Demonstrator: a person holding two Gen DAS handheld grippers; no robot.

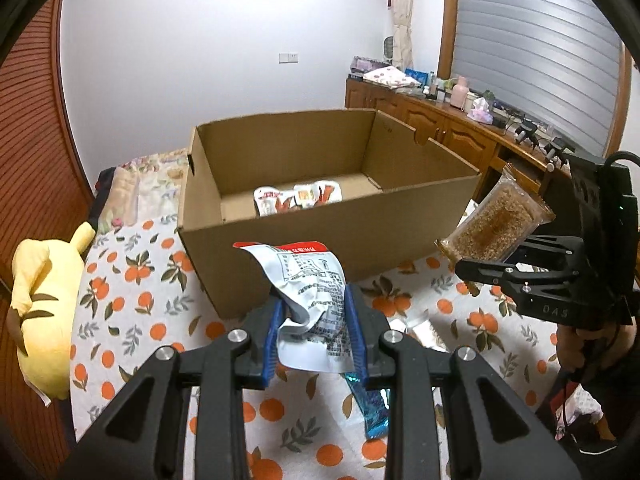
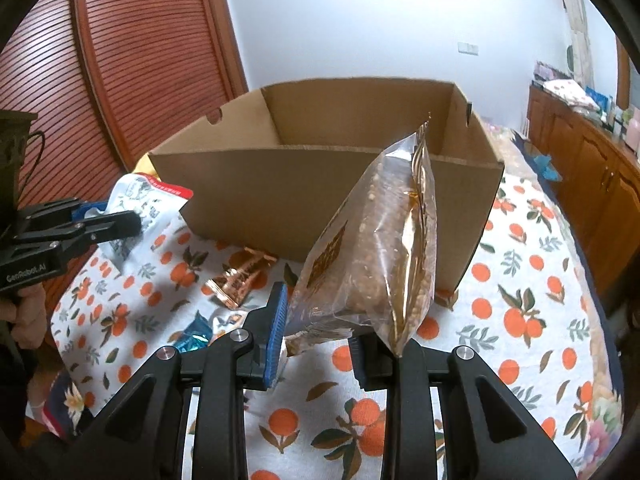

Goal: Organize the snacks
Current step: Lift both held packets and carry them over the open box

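My left gripper (image 1: 316, 320) is shut on a crumpled white snack packet with a red top edge (image 1: 308, 288), held just in front of the open cardboard box (image 1: 320, 236). It also shows in the right wrist view (image 2: 144, 200). My right gripper (image 2: 320, 336) is shut on a clear bag of brown grain bar (image 2: 372, 248), held above the bed near the box's front wall (image 2: 280, 200). That bag also shows in the left wrist view (image 1: 496, 220). Two white and orange packets (image 1: 298, 198) lie on the box floor.
A copper foil packet (image 2: 240, 276) and a blue foil packet (image 2: 194, 334) lie on the orange-print bedsheet (image 2: 520, 320) before the box. A yellow plush toy (image 1: 40, 308) lies at the left. A wooden cabinet with clutter (image 1: 440, 120) runs along the right.
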